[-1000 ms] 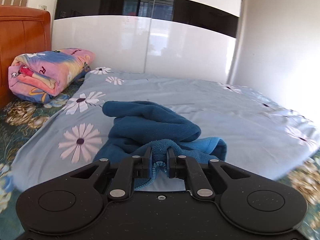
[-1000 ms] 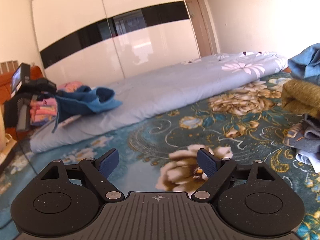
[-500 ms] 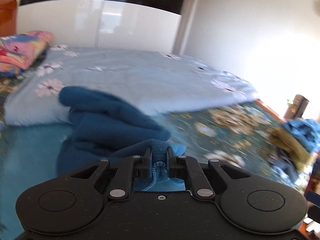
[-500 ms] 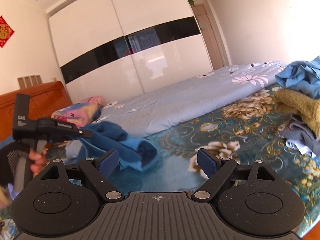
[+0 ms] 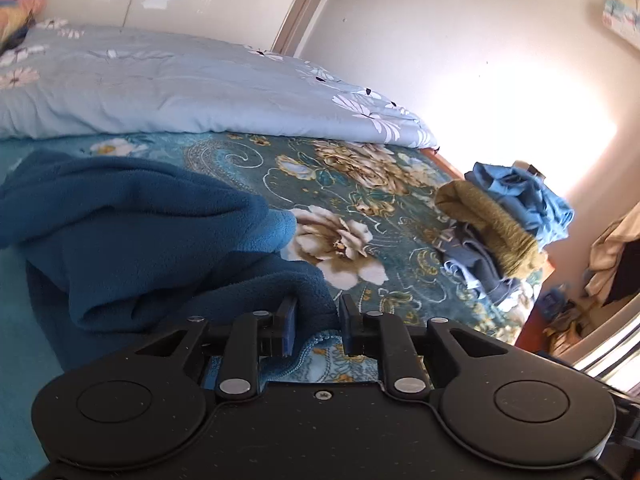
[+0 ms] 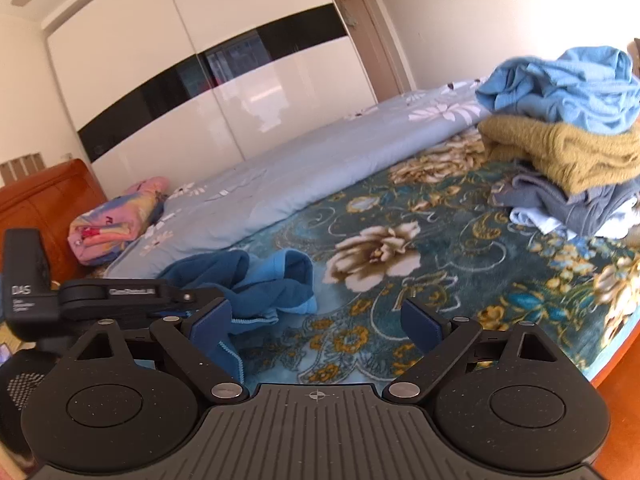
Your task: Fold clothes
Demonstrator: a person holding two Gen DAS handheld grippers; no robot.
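Right wrist: claw [image 6: 318, 322] spread over bedspread [image 6: 460, 280] edge

Fleece garment [image 5: 132, 232] on bedspread [image 5: 360, 184], quilt [image 5: 180, 88] behind (clothes pile [image 5: 504, 216] rt).

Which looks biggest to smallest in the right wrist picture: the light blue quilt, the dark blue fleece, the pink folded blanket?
1. light blue quilt
2. dark blue fleece
3. pink folded blanket
The blanket lies farther away, so its last place is unsure.
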